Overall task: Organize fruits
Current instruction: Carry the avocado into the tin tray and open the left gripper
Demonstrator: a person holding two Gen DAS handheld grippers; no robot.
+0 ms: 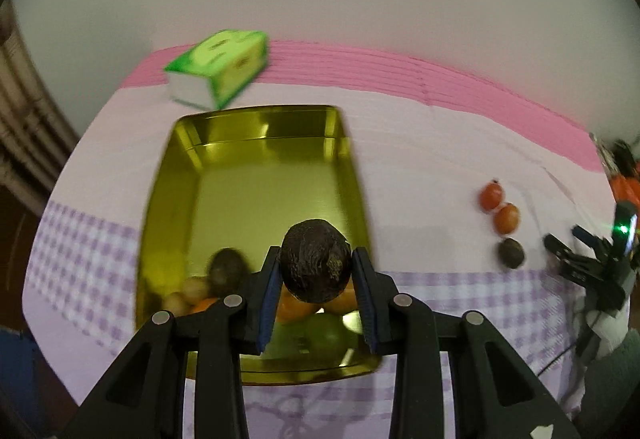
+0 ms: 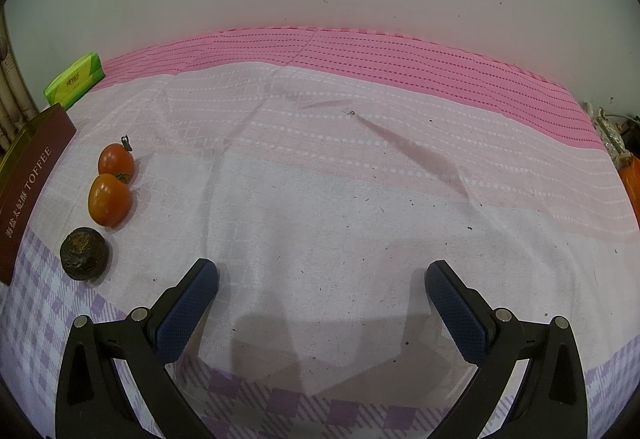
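Left gripper (image 1: 316,279) pinches a dark wrinkled fruit (image 1: 315,265) over the near end of the gold tin (image 1: 256,127), which holds oranges (image 1: 294,309) and a green fruit (image 1: 328,333). Right gripper (image 2: 322,275) spread, empty, over the cloth (image 2: 340,207). Two tomatoes (image 2: 110,205) and another dark fruit (image 2: 83,253) lie beside the tin's lid (image 2: 32,183).

On the bench (image 2: 340,199), two tomatoes (image 2: 110,205) and a wrinkled fruit (image 2: 83,253) lay in a row right of the tin (image 1: 256,175); a tissue pack (image 1: 218,69) lay behind it.
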